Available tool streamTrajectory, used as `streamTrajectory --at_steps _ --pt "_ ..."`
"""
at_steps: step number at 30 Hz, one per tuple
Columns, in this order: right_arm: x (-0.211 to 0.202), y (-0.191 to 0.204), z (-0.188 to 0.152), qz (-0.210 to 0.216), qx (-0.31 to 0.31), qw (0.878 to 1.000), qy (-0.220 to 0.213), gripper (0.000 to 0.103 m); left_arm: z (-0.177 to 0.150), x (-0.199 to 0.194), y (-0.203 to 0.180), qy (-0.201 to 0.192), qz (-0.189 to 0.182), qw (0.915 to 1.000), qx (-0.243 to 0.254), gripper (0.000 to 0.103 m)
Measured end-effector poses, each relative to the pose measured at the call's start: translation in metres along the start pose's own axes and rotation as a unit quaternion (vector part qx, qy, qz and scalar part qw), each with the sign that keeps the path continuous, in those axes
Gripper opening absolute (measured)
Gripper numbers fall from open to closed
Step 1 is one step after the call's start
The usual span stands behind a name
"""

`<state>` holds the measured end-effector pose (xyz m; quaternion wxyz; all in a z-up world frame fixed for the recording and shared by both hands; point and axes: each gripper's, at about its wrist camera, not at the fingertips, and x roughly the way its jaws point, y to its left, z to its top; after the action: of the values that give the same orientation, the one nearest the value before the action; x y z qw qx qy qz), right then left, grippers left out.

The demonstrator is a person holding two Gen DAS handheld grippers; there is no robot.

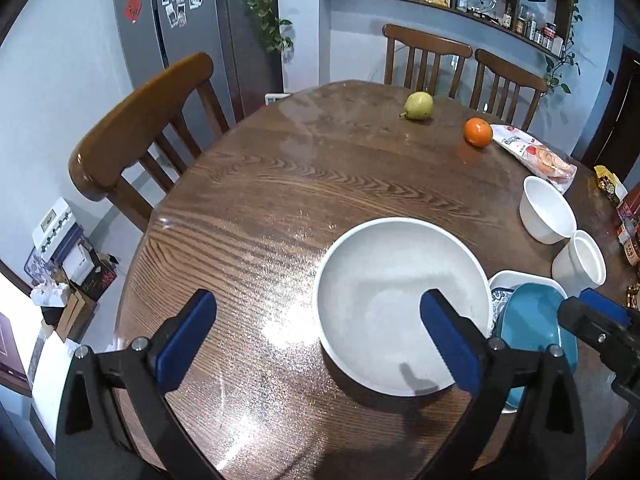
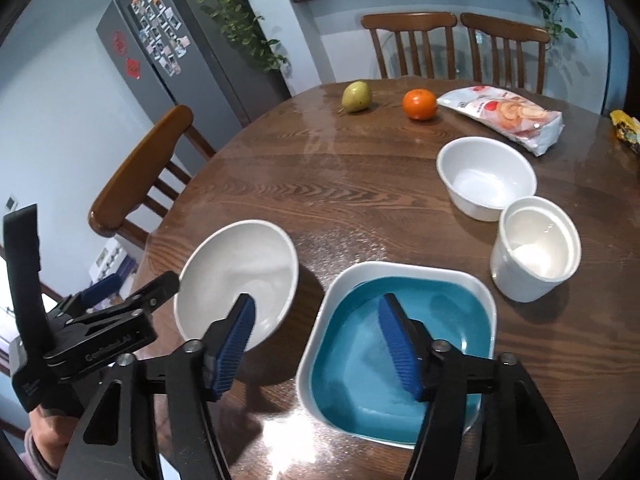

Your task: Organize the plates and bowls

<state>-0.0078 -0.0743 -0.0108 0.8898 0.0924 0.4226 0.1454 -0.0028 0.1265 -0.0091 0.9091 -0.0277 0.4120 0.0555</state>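
Left wrist view: left gripper [image 1: 318,344] spread wide, holding nothing.
Grey shallow bowl [image 1: 402,304] rests on the round wooden table [image 1: 248,200], one pad over its basin, the other well off its rim. Likely glazed ceramic: stiff, slippery, breakable; best pinched across the rim.

Right wrist view: right gripper [image 2: 320,344] parted, empty.
Teal square plate [image 2: 400,356] sits nested in a white square plate [image 2: 404,270], grey bowl just beside; white bowl [image 2: 486,178] and white cup [image 2: 536,248] stand farther back. Judged heavy as a pair; grip one raised edge.
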Motion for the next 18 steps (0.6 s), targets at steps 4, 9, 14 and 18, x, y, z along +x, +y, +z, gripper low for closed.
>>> streamTrajectory --at_steps 4,9,14,18 --pt "-0.004 -0.006 0.001 -0.008 0.002 1.000 -0.006 0.070 0.001 -0.002 -0.002 -0.004 0.004 1.0000 0.003 0.102" --pt "-0.011 -0.014 0.003 -0.012 0.007 1.000 -0.013 0.070 0.001 -0.004 -0.011 -0.004 0.000 0.9999 0.013 0.102" --pt "-0.016 -0.024 0.002 -0.010 0.014 1.000 -0.017 0.070 0.001 -0.005 -0.023 -0.006 0.001 0.9995 0.032 0.102" --pt "-0.022 -0.033 0.000 -0.013 0.022 0.999 -0.022 0.070 0.001 -0.008 -0.035 -0.011 -0.002 0.9989 0.046 0.102"
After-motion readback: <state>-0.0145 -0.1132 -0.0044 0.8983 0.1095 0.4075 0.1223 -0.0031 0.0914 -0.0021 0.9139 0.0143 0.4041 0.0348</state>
